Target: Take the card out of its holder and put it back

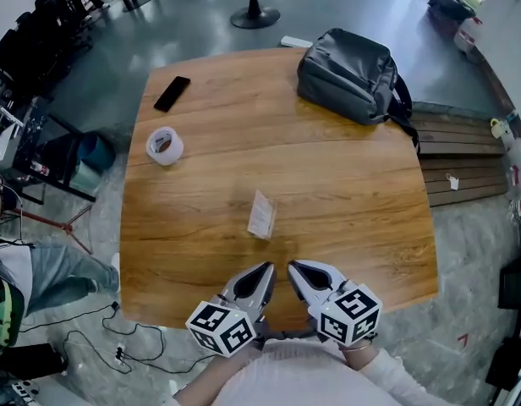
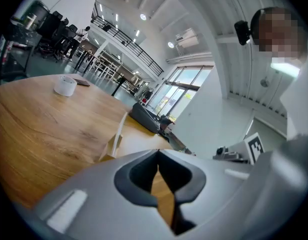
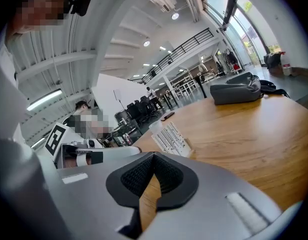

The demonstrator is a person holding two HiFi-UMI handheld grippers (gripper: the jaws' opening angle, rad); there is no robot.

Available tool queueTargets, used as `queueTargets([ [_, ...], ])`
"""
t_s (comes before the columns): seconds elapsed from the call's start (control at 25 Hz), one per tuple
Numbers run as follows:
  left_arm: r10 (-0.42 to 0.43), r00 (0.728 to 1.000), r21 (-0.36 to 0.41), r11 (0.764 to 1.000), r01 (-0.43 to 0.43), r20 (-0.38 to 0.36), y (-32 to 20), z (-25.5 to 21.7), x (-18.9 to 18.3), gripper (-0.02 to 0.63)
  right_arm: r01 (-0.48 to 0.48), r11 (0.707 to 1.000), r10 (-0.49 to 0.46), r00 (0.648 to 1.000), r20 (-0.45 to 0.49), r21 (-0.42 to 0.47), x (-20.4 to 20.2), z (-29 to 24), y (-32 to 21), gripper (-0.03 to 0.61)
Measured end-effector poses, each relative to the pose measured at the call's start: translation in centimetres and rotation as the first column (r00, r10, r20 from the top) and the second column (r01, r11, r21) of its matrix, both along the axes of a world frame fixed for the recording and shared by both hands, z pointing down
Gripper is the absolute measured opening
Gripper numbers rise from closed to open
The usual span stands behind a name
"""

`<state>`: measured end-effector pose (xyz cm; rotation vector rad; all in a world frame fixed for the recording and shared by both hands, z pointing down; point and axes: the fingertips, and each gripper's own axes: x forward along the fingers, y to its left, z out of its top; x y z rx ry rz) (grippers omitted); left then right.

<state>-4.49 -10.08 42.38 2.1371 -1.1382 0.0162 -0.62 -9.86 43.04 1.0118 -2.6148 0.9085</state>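
My left gripper (image 1: 267, 267) and right gripper (image 1: 293, 267) sit closed and empty at the near edge of the desk (image 1: 353, 184), and the card (image 1: 262, 214), standing in its holder (image 2: 109, 146) mid-desk, looks thin, light and probably bendy, so I'd pinch its top edge.

A small white card (image 1: 262, 213) stands seated in a low, pale wooden holder (image 2: 107, 150) on the wooden table (image 1: 345, 193), roughly at the table's middle and a little nearer the near edge than the far one. The card stands on edge, leaning slightly from upright. The face seen in the right gripper view carries close rows of fine print.
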Motion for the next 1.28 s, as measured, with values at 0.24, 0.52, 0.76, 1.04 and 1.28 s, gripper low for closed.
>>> queueTargets([
  [0.24, 0.007, 1.0, -0.001, 1.0, -0.007, -0.014, -2.1, -0.5, -1.0, 0.009, -0.007, 1.0, 0.007, 1.0, 0.022, -0.021, -0.6, 0.9, -1.5, -0.006],
  [0.52, -0.007, 0.998, 0.039, 0.999, 0.004, 0.067, -5.7, -1.7, -3.1, 0.008, -0.005, 0.999, 0.007, 0.999, 0.035, -0.042, -1.4, 1.7, -2.6, -0.006],
  [0.76, 0.016, 0.992, 0.039, 0.999, -0.021, 0.127, -8.2, -2.2, -4.6, 0.009, -0.022, 0.999, 0.025, 0.998, 0.053, -0.049, -1.7, 1.8, -4.0, -0.006],
  [1.04, 0.118, 0.97, 0.013, 0.992, -0.123, 0.211, -10.4, -2.0, -4.5, 0.009, -0.044, 0.997, 0.048, 0.997, 0.066, -0.059, -1.4, 2.2, -5.0, -0.006],
  [1.28, 0.182, 0.955, -0.039, 0.983, -0.178, 0.236, -11.2, -1.0, -3.9, 0.039, -0.054, 0.997, 0.058, 0.996, 0.069, -0.056, -1.2, 2.3, -5.2, -0.006],
])
